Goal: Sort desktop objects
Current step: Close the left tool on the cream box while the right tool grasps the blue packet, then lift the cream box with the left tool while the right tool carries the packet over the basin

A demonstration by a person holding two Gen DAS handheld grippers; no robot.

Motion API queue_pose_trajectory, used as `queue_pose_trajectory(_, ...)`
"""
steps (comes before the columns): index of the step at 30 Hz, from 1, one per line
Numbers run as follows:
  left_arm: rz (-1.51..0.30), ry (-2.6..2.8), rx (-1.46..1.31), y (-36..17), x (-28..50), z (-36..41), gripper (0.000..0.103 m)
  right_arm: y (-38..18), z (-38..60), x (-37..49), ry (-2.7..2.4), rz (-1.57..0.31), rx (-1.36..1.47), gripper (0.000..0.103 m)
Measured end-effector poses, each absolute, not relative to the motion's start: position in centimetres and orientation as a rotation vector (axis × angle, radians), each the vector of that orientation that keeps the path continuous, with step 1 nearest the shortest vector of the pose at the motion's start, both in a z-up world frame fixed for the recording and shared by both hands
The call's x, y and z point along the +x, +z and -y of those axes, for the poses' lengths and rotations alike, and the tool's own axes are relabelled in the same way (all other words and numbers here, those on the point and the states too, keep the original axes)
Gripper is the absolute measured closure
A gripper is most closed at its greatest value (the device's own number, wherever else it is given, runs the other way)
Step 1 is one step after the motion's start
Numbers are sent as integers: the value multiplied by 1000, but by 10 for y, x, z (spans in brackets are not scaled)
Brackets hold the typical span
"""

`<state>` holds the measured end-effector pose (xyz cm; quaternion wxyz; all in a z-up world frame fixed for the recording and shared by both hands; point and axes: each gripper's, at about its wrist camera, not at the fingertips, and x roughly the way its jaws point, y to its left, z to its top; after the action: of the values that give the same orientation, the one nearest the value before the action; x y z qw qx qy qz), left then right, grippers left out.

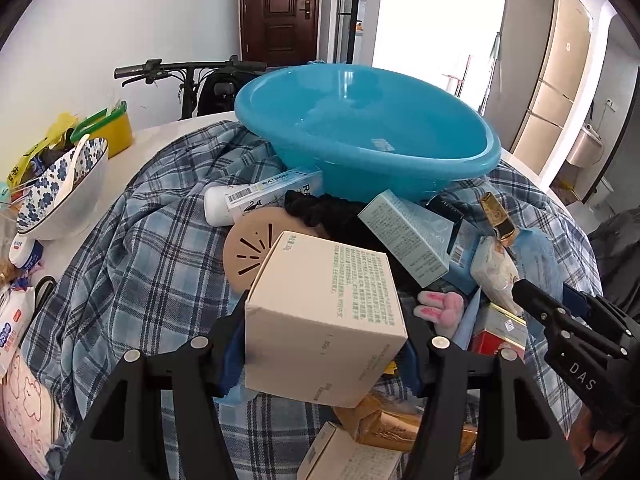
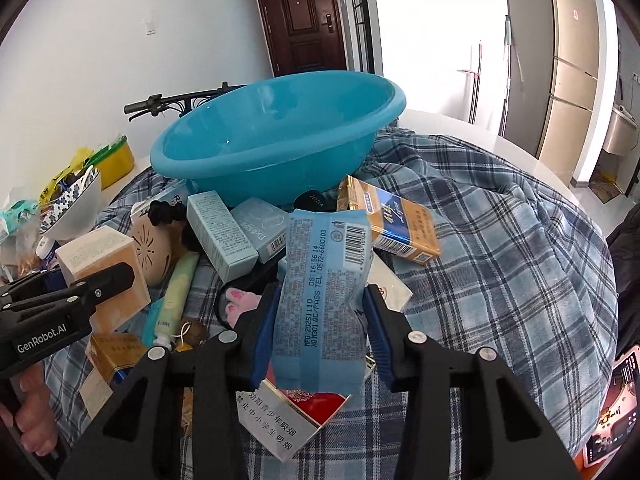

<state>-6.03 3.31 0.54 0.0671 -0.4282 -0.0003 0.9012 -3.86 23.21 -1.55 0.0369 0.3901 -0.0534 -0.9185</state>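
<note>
My left gripper point(image 1: 324, 344) is shut on a beige carton point(image 1: 324, 312) with small printed text, held above the pile. My right gripper point(image 2: 320, 328) is shut on a pale blue printed packet point(image 2: 320, 292), upright between the blue pads. Beneath both lies a heap on a plaid cloth point(image 2: 500, 248): pale blue boxes point(image 2: 220, 236), a gold-and-blue cigarette pack point(image 2: 396, 220), a red-and-white pack point(image 2: 288, 412), a green tube point(image 2: 176, 292) and a pink plush paw point(image 1: 440, 308). A blue basin point(image 1: 360, 176) stands tilted behind the heap.
A floral bowl point(image 1: 60, 196) and a yellow container point(image 1: 116, 128) sit at the table's left, with packets below them. Bicycle handlebars point(image 1: 188, 68) rise behind the table. A phone point(image 2: 612, 412) shows at the right edge. A person's hand point(image 2: 36, 420) grips the left handle.
</note>
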Motion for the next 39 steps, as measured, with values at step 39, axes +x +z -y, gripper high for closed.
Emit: queue_pose_trajectory(39,-44,2824,-1025,71,-56,-41,39,44,-226,-42,-2883,83,957,63)
